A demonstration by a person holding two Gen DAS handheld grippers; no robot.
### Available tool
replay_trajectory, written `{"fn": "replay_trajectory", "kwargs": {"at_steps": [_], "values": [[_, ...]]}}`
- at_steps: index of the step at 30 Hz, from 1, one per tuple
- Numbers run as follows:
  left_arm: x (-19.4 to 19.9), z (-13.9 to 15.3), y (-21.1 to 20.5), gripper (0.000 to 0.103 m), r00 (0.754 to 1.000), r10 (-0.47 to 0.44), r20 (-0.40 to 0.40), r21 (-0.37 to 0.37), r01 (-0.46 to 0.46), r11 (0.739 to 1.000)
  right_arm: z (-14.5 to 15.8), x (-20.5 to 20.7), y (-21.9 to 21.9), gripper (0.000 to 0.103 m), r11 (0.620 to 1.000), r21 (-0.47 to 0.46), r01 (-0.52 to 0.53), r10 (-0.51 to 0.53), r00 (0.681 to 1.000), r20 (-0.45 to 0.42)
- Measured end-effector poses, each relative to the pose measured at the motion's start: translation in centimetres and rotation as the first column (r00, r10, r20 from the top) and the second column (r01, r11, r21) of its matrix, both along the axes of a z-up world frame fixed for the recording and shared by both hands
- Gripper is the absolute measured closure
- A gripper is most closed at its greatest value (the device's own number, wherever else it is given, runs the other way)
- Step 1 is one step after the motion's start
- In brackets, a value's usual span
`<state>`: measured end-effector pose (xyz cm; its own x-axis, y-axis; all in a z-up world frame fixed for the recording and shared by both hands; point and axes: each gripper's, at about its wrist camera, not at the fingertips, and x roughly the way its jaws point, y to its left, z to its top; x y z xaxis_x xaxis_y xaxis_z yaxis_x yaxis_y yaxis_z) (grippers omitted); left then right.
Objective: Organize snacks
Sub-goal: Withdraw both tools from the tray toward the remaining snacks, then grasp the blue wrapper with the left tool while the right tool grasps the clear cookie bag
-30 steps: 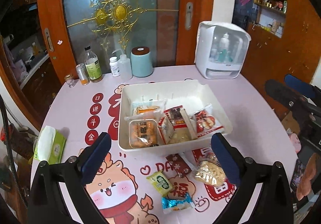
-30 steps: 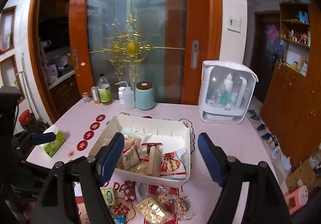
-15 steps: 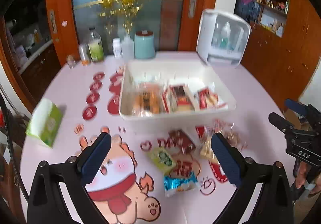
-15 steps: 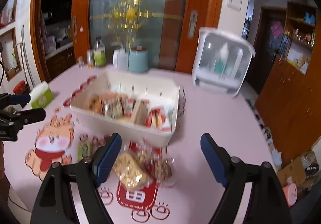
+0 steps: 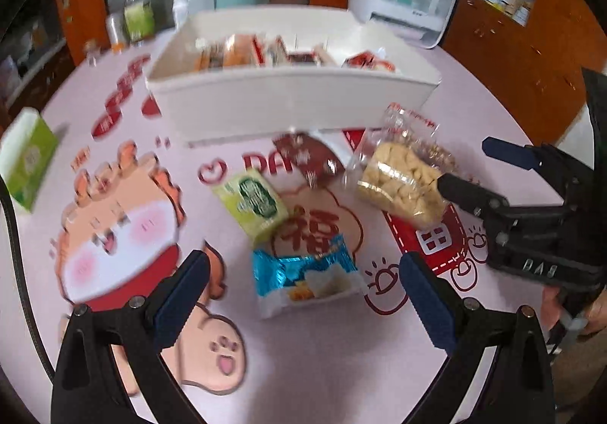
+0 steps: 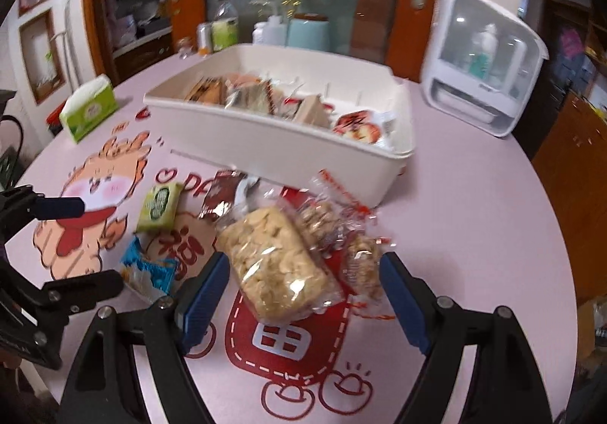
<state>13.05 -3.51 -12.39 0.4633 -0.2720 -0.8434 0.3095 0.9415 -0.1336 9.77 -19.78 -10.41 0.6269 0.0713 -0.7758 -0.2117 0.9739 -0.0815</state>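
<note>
On the table (image 6: 474, 219): pink printed cover, everything below resting on it.
White bin (image 6: 288, 147): toward the far side, holding several wrapped snacks.
Clear bag of pale puffed snacks (image 6: 277, 264): lying just in front of bin, touching smaller clear packets at its right.
Blue packet (image 5: 303, 274): nearest the left claw, flat on the cover.
Green packet (image 5: 252, 198): beside the blue one, farther back.
Brown packet (image 5: 309, 156): close to the bin's front wall.
Left gripper (image 5: 303, 295): spread wide, empty, blue packet between its fingers.
Right gripper (image 6: 303, 298): spread, having just been opening, straddling the near end of the clear bag, pads not pressing.
</note>
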Motion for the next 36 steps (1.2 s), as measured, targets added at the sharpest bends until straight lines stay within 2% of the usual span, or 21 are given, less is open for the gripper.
{"fn": "replay_trajectory", "kwargs": {"at_steps": [5,11,14,17,21,24,27,31,36], "values": [[1.0,-2.3,-0.3,0.004,0.996,0.043,-0.073,-0.010,-0.044,0.999,-2.5,0.5,1.1,0.021,0.994,-0.045,-0.097,0.096,0.995,-0.032],[2.0,-4.1,-1.1,0.004,0.990,0.064,-0.127,0.007,-0.064,0.998,-5.1,1.2,1.5,0.021,0.991,-0.087,-0.106,0.102,0.994,-0.048],[2.2,-5.0,-1.3,0.004,0.987,0.078,-0.139,0.019,-0.076,0.997,-5.9,1.1,1.2,0.026,0.994,-0.060,-0.091,0.088,0.995,-0.040],[2.1,-5.3,-1.3,0.004,0.989,0.100,-0.113,0.039,-0.096,0.995,-6.1,0.7,0.7,0.032,0.998,-0.005,-0.069,0.069,0.997,-0.022],[1.8,-5.7,-1.2,0.005,0.990,0.114,-0.080,0.078,-0.108,0.991,-6.2,0.6,-0.2,0.033,0.995,0.099,-0.020,0.025,0.999,-0.047],[1.1,-5.7,-1.5,0.019,0.993,0.118,-0.031,0.139,-0.112,0.984,-6.2,0.1,-0.8,0.034,0.986,0.166,0.009,0.002,0.998,-0.066],[0.1,-5.5,-1.5,0.039,0.993,0.114,0.015,0.127,-0.115,0.985,-6.1,-0.5,-0.6,0.034,0.985,0.172,0.024,-0.012,0.998,-0.067],[-0.5,-5.1,-0.2,0.048,0.989,0.144,0.035,0.087,-0.146,0.985,-6.1,-1.1,-0.2,0.034,0.986,0.166,0.031,-0.020,0.998,-0.066],[-0.3,-4.9,1.5,0.054,0.987,0.160,0.015,0.030,-0.161,0.987,-6.1,-1.8,0.0,0.034,0.987,0.156,0.046,-0.035,0.997,-0.071]]}}
